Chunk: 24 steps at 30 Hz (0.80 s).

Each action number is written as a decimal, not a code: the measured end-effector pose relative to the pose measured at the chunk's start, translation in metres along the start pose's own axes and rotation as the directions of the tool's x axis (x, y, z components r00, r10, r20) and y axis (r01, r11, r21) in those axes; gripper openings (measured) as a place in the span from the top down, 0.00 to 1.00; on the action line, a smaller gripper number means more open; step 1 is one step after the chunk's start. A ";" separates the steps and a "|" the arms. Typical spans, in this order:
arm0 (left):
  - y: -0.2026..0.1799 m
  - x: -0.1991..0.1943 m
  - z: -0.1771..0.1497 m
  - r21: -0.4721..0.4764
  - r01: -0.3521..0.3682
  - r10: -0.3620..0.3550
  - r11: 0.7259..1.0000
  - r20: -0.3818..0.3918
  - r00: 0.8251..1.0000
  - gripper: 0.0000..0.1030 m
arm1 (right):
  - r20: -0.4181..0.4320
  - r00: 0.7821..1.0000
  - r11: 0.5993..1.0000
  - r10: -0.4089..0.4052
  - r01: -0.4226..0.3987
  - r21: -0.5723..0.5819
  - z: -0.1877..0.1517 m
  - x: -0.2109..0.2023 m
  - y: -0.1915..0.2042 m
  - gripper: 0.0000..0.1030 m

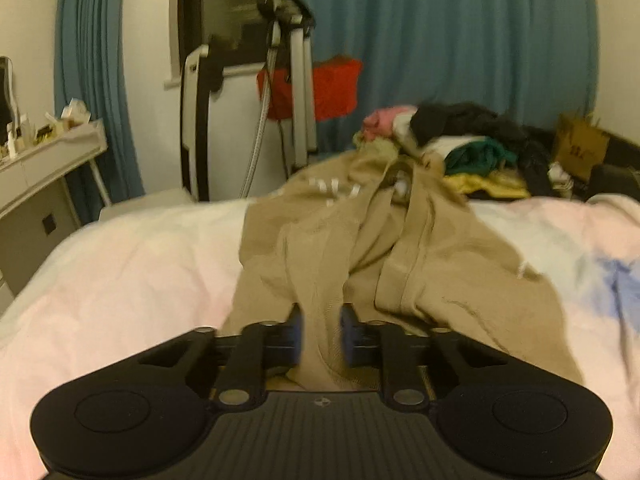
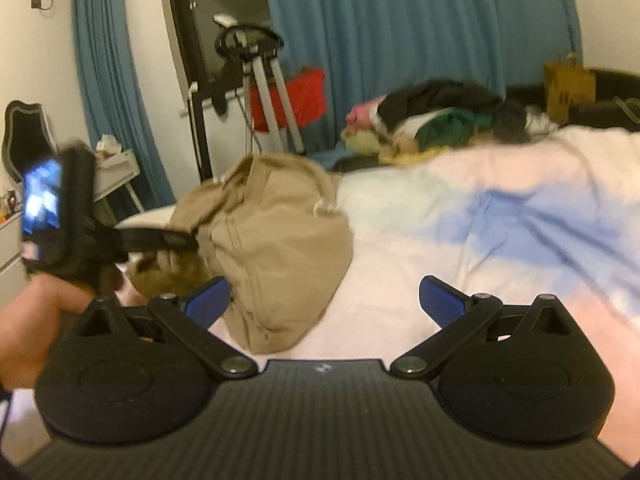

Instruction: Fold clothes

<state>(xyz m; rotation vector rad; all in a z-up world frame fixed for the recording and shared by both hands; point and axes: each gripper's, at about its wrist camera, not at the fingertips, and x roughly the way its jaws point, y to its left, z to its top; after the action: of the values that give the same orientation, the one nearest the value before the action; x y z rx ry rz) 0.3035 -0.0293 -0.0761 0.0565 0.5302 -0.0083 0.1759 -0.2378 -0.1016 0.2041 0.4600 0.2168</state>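
Losing the fabric is my main worry: my left gripper pinches only a narrow ridge of the tan garment, and a pull on the bunched cloth beyond the fingers could, I judge, slide that ridge out from between the blue pads. The blur in both views adds to the risk, since I cannot judge the edges well. The garment's crumpled folds, rising ahead of the left fingers toward the pile of clothes at the far side, could also end up doubled crookedly if I fold before spreading them.

My left fingers are nearly closed, with the cloth clamped between the pads. My right gripper stands wide open and holds nothing; its left finger is just beside the garment's near edge, though I cannot tell whether it touches. Bare bedspread lies between and beyond the right fingers.
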 end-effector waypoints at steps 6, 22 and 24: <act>0.019 -0.086 -0.005 -0.109 0.053 -0.044 0.993 0.083 0.996 0.93 | 0.035 0.999 0.999 0.033 -0.032 -0.039 -0.004 -0.004 0.012 0.00; 0.010 -0.280 -0.090 -0.147 0.115 -0.086 0.982 0.192 0.978 1.00 | -0.024 0.996 0.988 0.090 -0.093 -0.120 -0.017 -0.084 0.047 0.00; 0.008 -0.278 -0.091 -0.119 0.126 -0.103 0.985 0.183 0.978 1.00 | -0.038 0.996 0.989 0.083 -0.087 -0.120 -0.022 -0.086 0.053 0.00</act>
<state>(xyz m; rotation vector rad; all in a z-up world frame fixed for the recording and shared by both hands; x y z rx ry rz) 0.0179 -0.0184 -0.0133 -0.1016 0.3550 -0.0908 0.0823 -0.2059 -0.0722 0.1008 0.4697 0.3315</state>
